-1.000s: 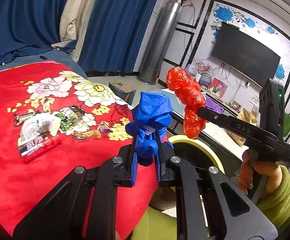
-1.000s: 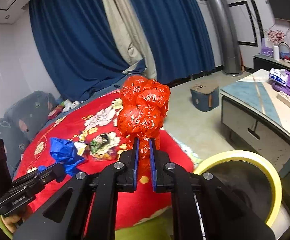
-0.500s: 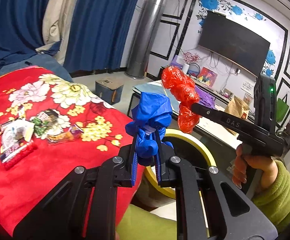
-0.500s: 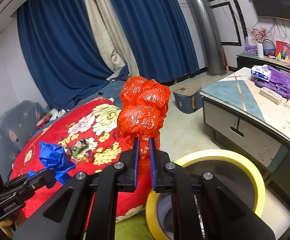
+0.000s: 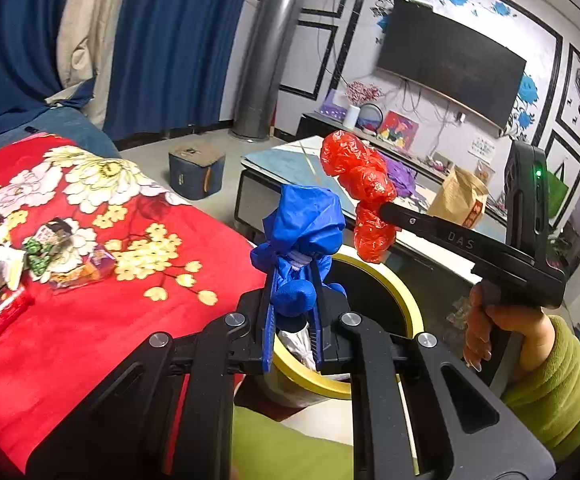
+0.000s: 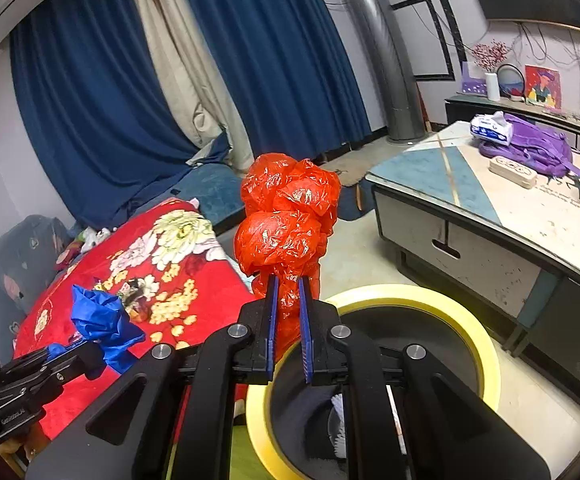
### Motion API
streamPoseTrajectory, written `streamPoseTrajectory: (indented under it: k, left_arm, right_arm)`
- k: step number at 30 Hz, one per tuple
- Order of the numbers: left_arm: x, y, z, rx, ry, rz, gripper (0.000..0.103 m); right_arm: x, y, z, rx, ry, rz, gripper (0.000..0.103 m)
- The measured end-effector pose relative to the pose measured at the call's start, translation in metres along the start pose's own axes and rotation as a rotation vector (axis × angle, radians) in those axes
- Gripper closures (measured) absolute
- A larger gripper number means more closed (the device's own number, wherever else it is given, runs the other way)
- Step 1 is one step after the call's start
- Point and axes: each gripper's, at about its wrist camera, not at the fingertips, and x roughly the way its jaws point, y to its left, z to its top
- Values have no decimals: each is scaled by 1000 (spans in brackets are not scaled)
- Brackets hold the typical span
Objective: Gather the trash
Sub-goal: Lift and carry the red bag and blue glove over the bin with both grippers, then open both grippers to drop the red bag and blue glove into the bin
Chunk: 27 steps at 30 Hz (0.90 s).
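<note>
My left gripper [image 5: 292,276] is shut on a crumpled blue plastic bag [image 5: 304,232], held over the near rim of a yellow-rimmed trash bin [image 5: 394,284]. My right gripper [image 6: 288,284] is shut on a crumpled red plastic bag [image 6: 286,220], held above the same bin [image 6: 470,320]. The red bag [image 5: 364,188] also shows in the left wrist view, the blue bag [image 6: 100,320] in the right wrist view. Several snack wrappers [image 5: 42,252] lie on the red flowered blanket [image 5: 90,320].
A low coffee table [image 6: 470,208] with a purple bag [image 6: 538,144] and a brown paper bag [image 5: 460,196] stands right of the bin. A small blue box [image 5: 196,170] sits on the floor. Blue curtains [image 6: 282,60] hang behind.
Both grippers have moved right, away from the blanket and over the bin, with their bags still held. More of the bin's opening shows now.
</note>
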Motion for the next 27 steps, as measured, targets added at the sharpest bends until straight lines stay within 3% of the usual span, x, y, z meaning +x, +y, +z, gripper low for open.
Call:
streamPoseTrajectory:
  k: [27]
  left_arm:
    - [65,-49,-16,135,123,-72,94]
  right_arm:
    - [16,-74,-50,114,113,-88,93]
